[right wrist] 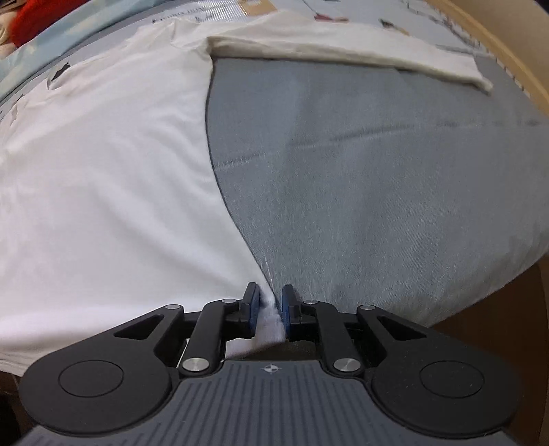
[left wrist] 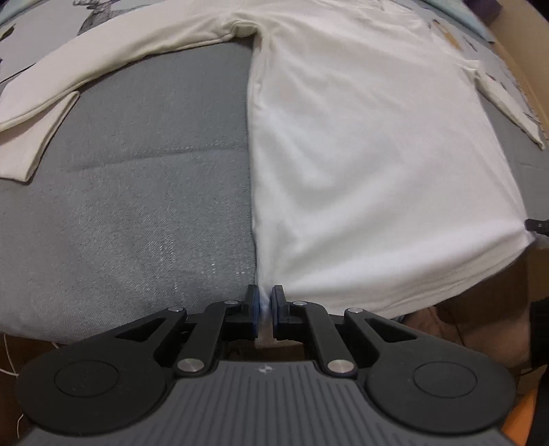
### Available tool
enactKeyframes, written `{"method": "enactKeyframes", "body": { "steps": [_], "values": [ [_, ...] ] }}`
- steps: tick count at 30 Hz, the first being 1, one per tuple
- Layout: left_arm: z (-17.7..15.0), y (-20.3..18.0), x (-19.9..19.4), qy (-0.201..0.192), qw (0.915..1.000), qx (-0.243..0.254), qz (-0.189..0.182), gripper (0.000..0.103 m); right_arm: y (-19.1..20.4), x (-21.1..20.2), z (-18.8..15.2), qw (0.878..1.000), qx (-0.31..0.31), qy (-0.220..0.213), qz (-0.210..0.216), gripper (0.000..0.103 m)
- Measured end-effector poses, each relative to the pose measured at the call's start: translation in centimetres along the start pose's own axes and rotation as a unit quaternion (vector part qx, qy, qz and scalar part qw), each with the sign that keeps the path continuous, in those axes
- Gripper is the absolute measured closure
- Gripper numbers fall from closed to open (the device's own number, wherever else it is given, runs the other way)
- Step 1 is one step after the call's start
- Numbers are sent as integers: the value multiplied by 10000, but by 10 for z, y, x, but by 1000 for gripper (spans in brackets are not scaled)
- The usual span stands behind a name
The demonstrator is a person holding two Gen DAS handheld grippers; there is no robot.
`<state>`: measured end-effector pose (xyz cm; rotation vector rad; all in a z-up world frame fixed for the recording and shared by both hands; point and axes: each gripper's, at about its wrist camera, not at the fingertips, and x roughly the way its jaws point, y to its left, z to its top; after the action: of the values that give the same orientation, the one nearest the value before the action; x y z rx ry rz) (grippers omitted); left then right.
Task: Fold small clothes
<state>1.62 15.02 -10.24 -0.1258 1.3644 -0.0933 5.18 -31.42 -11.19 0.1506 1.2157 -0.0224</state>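
A white long-sleeved shirt [left wrist: 377,144] lies spread flat on a grey cushion [left wrist: 137,192], its hem toward me. My left gripper [left wrist: 264,302] is shut on the shirt's lower left hem corner at the cushion's front edge. My right gripper [right wrist: 271,302] is shut on the shirt's [right wrist: 103,178] lower right hem corner, with white cloth bunched between the blue pads. The left sleeve [left wrist: 85,72] stretches out to the left with its cuff folded back. The right sleeve [right wrist: 360,51] stretches out to the right. The right gripper's fingertip [left wrist: 537,226] shows at the left wrist view's right edge.
The grey cushion [right wrist: 377,178] fills the space beside the shirt body on both sides. Patterned bedding [right wrist: 377,10] lies beyond the shirt. A red item [right wrist: 41,17] sits at the far left. A wooden edge [right wrist: 507,51] runs along the right.
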Motion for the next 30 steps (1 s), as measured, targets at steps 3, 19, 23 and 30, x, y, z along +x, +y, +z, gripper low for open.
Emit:
{"method": "enactKeyframes", "body": {
  "steps": [3, 19, 23, 30],
  "values": [
    [-3, -9, 5, 109, 9993, 318, 188, 98, 7, -1, -3, 9997, -244, -11, -56, 98],
    [-2, -22, -5, -231, 9977, 590, -238, 95, 19, -24, 2, 9948, -361, -944, -140, 75],
    [-8, -31, 10, 124, 9960, 883, 44, 92, 26, 6, -7, 9964, -707, -138, -457, 68],
    [7, 26, -49, -1364, 9877, -759, -88, 83, 27, -69, 25, 9804, -455, -1917, -17, 65]
  ]
}}
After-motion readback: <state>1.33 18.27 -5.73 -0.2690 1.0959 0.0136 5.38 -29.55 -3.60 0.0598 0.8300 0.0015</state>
